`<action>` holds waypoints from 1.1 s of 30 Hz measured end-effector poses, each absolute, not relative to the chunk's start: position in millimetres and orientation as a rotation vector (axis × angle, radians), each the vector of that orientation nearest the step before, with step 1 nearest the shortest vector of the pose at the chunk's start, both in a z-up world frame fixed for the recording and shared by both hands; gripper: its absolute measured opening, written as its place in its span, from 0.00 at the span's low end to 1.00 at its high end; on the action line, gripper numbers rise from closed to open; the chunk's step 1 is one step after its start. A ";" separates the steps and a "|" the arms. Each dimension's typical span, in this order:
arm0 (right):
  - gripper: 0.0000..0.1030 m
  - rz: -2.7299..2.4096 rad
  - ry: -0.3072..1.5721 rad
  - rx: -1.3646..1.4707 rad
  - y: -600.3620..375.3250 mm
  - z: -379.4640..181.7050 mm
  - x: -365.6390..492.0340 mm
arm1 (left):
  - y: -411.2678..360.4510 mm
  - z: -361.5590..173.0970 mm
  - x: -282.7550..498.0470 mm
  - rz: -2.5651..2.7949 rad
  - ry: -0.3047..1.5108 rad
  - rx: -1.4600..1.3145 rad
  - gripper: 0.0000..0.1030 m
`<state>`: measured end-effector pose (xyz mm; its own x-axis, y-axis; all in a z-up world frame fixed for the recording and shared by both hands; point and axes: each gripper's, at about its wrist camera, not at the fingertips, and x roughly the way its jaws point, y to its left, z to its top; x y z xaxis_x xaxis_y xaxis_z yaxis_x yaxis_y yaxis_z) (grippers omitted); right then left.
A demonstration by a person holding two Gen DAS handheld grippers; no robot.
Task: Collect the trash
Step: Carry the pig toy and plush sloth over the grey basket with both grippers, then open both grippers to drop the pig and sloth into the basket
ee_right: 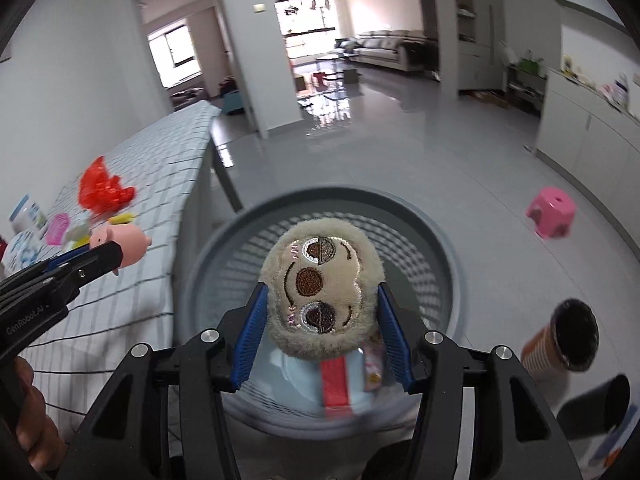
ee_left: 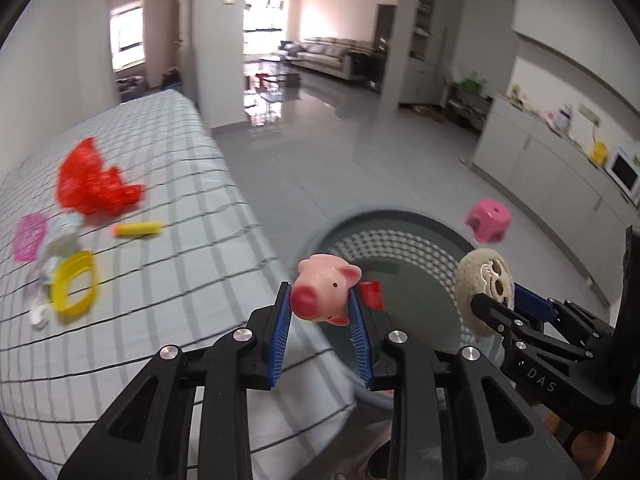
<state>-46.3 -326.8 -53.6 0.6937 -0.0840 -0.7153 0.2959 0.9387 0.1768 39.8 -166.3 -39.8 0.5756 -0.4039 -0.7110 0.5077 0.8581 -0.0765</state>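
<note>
Left tongs: the left gripper (ee_left: 322, 308) is closed on a small pink rubber pig toy (ee_left: 326, 294), pinched between the blue ribbed pads at the lower centre of the left wrist view.
Right tongs: the right gripper (ee_right: 320, 322) grips a round beige plush sloth head (ee_right: 320, 288), its jaws set wider around the soft body.
Basket: the round grey perforated plastic basket (ee_right: 448, 248) fills the centre of the right wrist view, on the floor beside the table with the grey checked cloth (ee_left: 168, 152); some items already lie inside.
Pig position: at the left rim of the basket, probably not fully above the opening.
Sloth position: it seems to be over the opening.
Pose: both grippers point steeply downward, side by side; fingers of a hand (ee_right: 28, 412) show at the lower left.
Advice: bring the pig further over the opening before letting go, and release each toy low.
Left on the table: a red crumpled plastic piece (ee_left: 94, 182), a yellow ring (ee_left: 76, 282) and other small items in the left part of the frame.
</note>
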 end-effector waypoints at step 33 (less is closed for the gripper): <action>0.51 -0.208 0.829 0.372 -355.4 -86.8 -49.7 | -219.1 -74.8 43.9 -0.576 0.894 0.234 0.28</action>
<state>-49.7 -355.4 -86.8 0.6607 -0.0361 -0.7498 0.3223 0.9157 0.2399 43.9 -219.1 -74.8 0.4880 -0.3741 -0.7886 0.5636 0.8250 -0.0426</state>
